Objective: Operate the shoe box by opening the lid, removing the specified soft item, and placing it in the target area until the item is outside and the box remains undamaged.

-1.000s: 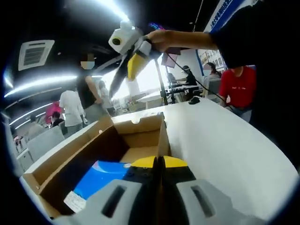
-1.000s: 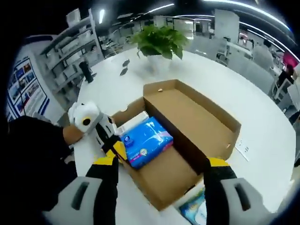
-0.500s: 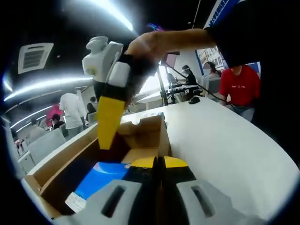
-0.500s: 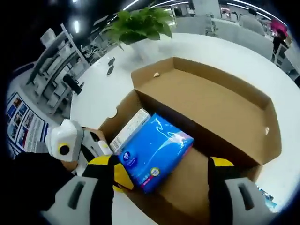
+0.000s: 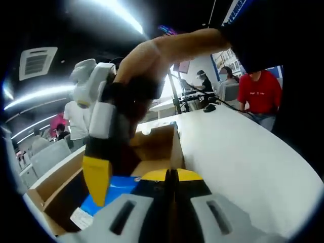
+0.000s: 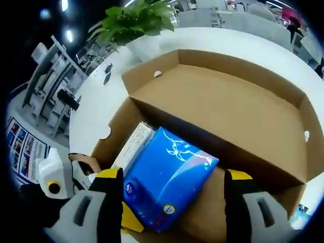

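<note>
The brown shoe box (image 6: 126,83) lies on the white table with its lid (image 6: 228,106) folded flat open. Inside lies a blue soft pack (image 6: 167,179), and a flat white item (image 6: 132,146) lies beside it. My right gripper (image 6: 174,177) is open and low over the box, its yellow tips on either side of the pack. In the left gripper view its yellow fingertip (image 5: 96,179) hangs just above the blue pack (image 5: 121,185). My left gripper (image 5: 169,175) is shut at the box's near side wall (image 5: 174,147), whose edge runs down to its tips.
A potted plant (image 6: 136,17) stands on the table (image 6: 101,96) beyond the box. Another printed pack (image 6: 304,210) lies on the table at the lid's far side. Several people (image 5: 258,93) sit and stand beyond the table's edge.
My right gripper has come down from above the table into the box, still open, until its tips flank the blue pack. The left gripper has stayed shut in place.
</note>
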The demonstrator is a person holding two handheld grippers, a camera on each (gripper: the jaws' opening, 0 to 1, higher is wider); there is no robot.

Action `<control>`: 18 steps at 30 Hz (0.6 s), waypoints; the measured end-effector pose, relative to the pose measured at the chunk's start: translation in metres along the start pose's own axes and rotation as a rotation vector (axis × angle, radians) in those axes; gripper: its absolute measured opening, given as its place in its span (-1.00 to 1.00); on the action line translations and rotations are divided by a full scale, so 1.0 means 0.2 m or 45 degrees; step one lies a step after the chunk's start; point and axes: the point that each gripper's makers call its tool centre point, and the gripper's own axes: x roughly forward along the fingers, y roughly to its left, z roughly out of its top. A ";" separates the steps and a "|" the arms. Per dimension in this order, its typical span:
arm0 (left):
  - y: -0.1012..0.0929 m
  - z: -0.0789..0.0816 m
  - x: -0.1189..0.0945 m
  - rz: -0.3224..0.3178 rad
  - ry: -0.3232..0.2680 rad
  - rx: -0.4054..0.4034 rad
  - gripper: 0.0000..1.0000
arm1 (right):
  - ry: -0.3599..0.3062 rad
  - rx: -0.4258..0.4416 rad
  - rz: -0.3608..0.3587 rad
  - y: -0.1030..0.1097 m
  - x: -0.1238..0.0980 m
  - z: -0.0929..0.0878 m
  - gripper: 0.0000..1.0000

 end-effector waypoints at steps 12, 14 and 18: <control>0.00 0.00 0.00 0.000 0.000 0.001 -0.92 | 0.048 0.053 -0.042 -0.01 0.15 -0.03 0.62; 0.00 0.00 0.00 0.001 0.000 0.001 -0.92 | 0.051 0.057 -0.047 -0.01 0.15 -0.03 0.62; 0.00 0.01 0.00 0.001 -0.001 0.002 -0.92 | 0.039 0.057 -0.048 -0.02 0.15 -0.03 0.60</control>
